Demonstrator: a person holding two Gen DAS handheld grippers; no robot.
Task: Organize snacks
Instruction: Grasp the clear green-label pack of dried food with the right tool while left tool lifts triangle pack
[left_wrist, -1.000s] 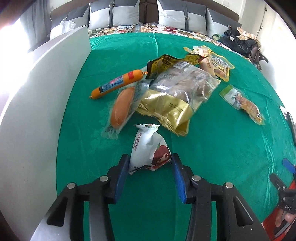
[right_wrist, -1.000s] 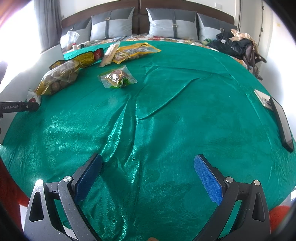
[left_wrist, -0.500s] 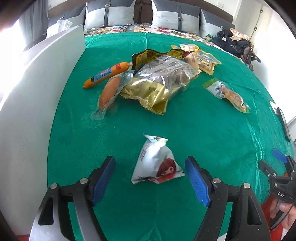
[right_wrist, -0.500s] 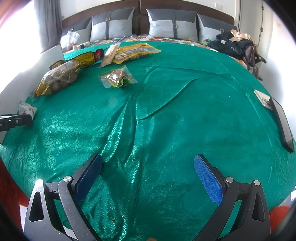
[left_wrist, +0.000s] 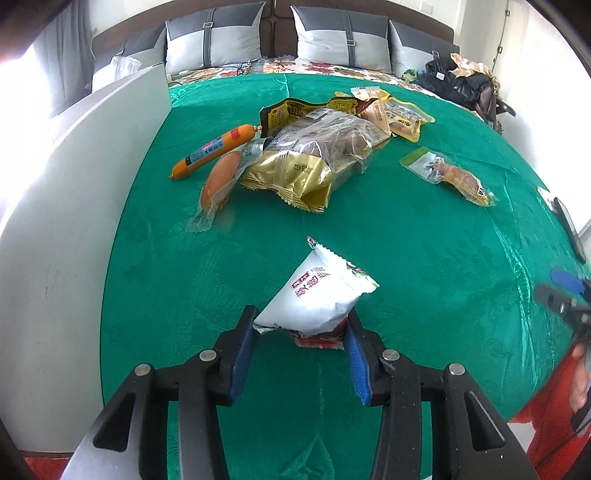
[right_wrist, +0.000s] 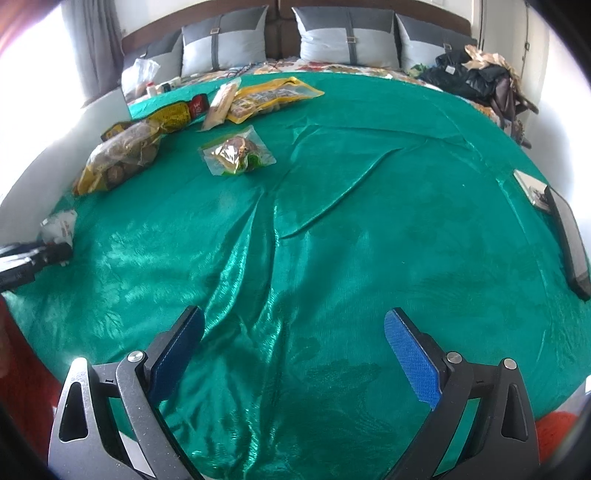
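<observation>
One white snack packet (left_wrist: 317, 297) sits near the edge of the green cloth (left_wrist: 424, 258), its near end between the closing jaws of the left gripper (left_wrist: 301, 332), apart from the heap around the gold bag (left_wrist: 295, 177). Pinched by only that end, it might slip.

The right gripper (right_wrist: 293, 343) gapes empty above bare cloth; the duck-snack pouch (right_wrist: 238, 155) lies well beyond.

The lower edge of the white snack packet (left_wrist: 316, 295) is hidden between the blue pads of the left gripper (left_wrist: 300, 334), whose jaws are closing. The print on this packet is too small to read. A dark flat device (right_wrist: 567, 240) (maybe a phone, I cannot tell) lies near the table edge.
</observation>
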